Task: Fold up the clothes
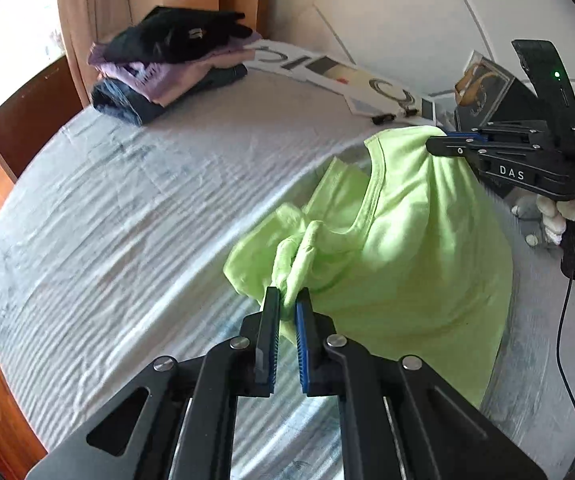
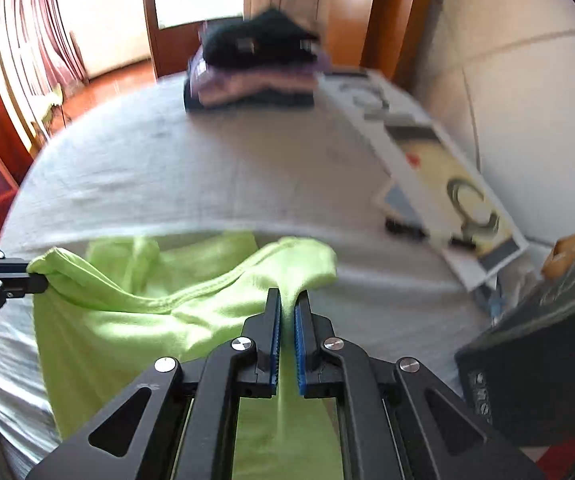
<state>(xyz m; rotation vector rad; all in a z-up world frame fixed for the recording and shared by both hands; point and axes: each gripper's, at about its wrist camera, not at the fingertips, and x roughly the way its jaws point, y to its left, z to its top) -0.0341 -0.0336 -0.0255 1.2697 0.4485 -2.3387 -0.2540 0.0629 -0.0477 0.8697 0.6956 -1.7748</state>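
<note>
A lime green T-shirt (image 1: 407, 240) hangs lifted above the grey bedsheet (image 1: 127, 208), its lower part draping down. My left gripper (image 1: 287, 300) is shut on a bunched shoulder of the shirt. My right gripper (image 1: 439, 140) is shut on the other shoulder, at the right of the left wrist view. In the right wrist view my right gripper (image 2: 287, 304) pinches the green T-shirt (image 2: 127, 320), and the left gripper (image 2: 35, 276) holds its far corner at the left edge. The neckline sags between them.
A stack of folded clothes (image 1: 167, 64), black on top of purple and dark blue, sits at the far end of the bed; it also shows in the right wrist view (image 2: 255, 68). A printed board (image 1: 367, 84) lies along the wall. A dark box (image 2: 539, 344) stands at the right.
</note>
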